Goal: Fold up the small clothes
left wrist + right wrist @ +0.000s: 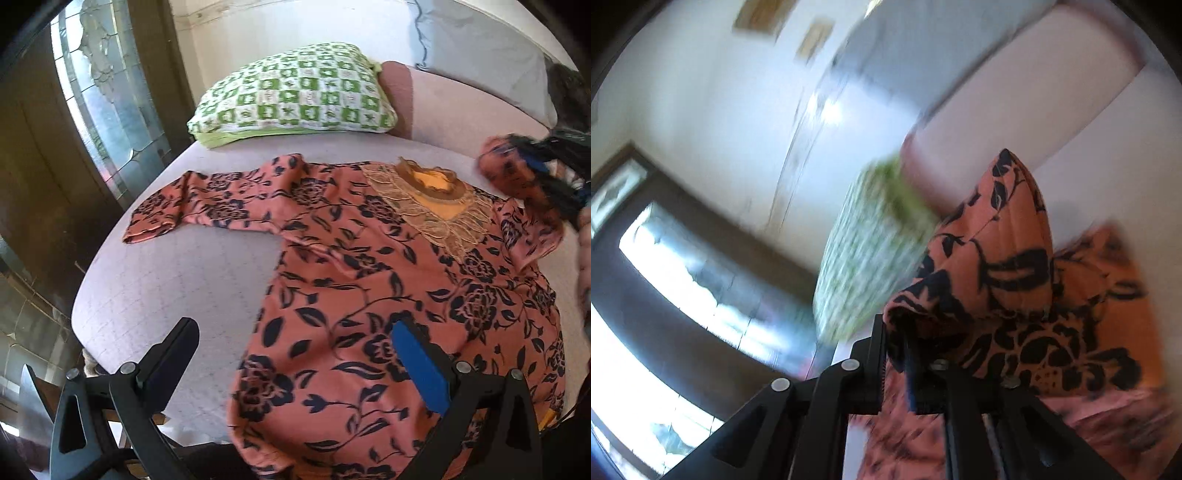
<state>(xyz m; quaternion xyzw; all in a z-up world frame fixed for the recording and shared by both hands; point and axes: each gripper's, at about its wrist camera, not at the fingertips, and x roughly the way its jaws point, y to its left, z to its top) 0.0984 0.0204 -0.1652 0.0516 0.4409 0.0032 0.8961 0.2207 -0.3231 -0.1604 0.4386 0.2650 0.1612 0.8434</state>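
Our right gripper (897, 354) pinches the top's (369, 295) thin, limp sleeve (993, 258), our left gripper (295, 354) gapes empty above the bed's (177, 288) near edge; hems and cuffs give the best hold.

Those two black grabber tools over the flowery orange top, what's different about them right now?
The left gripper stands wide open with nothing in it; the right gripper is pinched shut on a sleeve. The left hovers over the top's lower part; the right has its sleeve lifted off the bed, while the other sleeve lies flat. Both have black fingers with blue pads.
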